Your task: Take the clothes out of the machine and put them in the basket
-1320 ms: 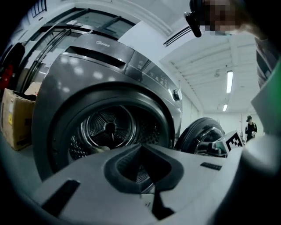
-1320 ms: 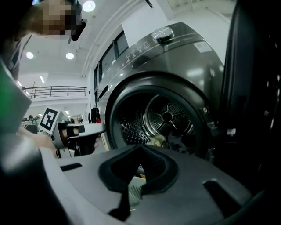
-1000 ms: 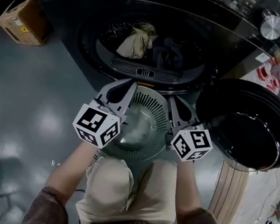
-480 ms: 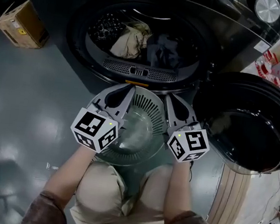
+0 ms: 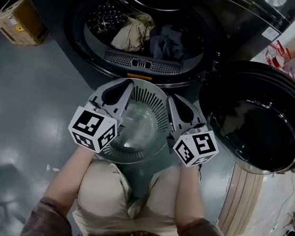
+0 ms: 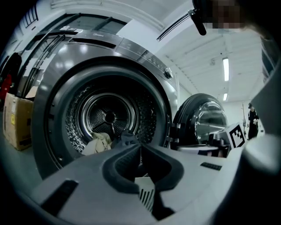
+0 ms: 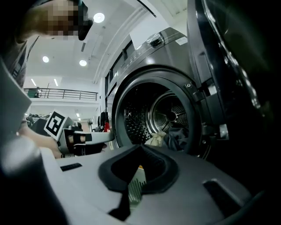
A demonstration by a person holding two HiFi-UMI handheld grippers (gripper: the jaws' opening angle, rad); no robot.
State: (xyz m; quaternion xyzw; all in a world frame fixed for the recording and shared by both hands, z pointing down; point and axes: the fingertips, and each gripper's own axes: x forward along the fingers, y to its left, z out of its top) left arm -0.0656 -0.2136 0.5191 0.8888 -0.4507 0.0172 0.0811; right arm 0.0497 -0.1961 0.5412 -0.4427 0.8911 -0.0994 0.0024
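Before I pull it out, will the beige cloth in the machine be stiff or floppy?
Probably floppy: the beige cloth lies crumpled. It looks light, likely to hang down. It might snag the dark cloth beside it.

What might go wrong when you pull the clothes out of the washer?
Both the left gripper and right gripper are shut, so they might just push the clothes deeper. The open door sits near the right gripper and may get bumped. Clothes might miss the basket.
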